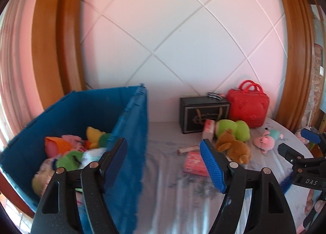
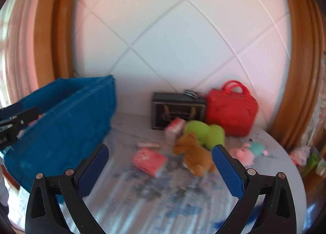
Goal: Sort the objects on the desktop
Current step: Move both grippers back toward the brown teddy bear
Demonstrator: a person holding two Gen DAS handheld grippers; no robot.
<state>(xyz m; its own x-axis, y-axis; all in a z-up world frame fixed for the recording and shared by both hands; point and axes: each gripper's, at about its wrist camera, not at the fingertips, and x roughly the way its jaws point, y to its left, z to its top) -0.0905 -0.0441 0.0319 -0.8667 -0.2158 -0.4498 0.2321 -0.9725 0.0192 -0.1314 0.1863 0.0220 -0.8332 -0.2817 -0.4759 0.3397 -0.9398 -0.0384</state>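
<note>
A blue crate (image 1: 132,132) (image 2: 67,124) stands at the left of the round table, with several plush toys (image 1: 69,152) inside. My left gripper (image 1: 165,162) is open and empty, straddling the crate's right wall. My right gripper (image 2: 161,171) is also open and empty, above the table in front of a pink packet (image 2: 149,159) (image 1: 194,163). A brown plush (image 2: 193,156) (image 1: 234,148) and a green plush (image 2: 205,134) (image 1: 234,130) lie just beyond it. In the left wrist view the right gripper (image 1: 299,148) shows at the right edge.
A black box (image 1: 203,112) (image 2: 177,109) and a red case (image 1: 247,104) (image 2: 232,107) stand against the white wall. A pink and teal plush (image 2: 250,151) (image 1: 267,138), a small red-white carton (image 2: 175,128) and a thin stick-like packet (image 2: 148,144) lie on the table. More toys sit at the right rim (image 2: 301,154).
</note>
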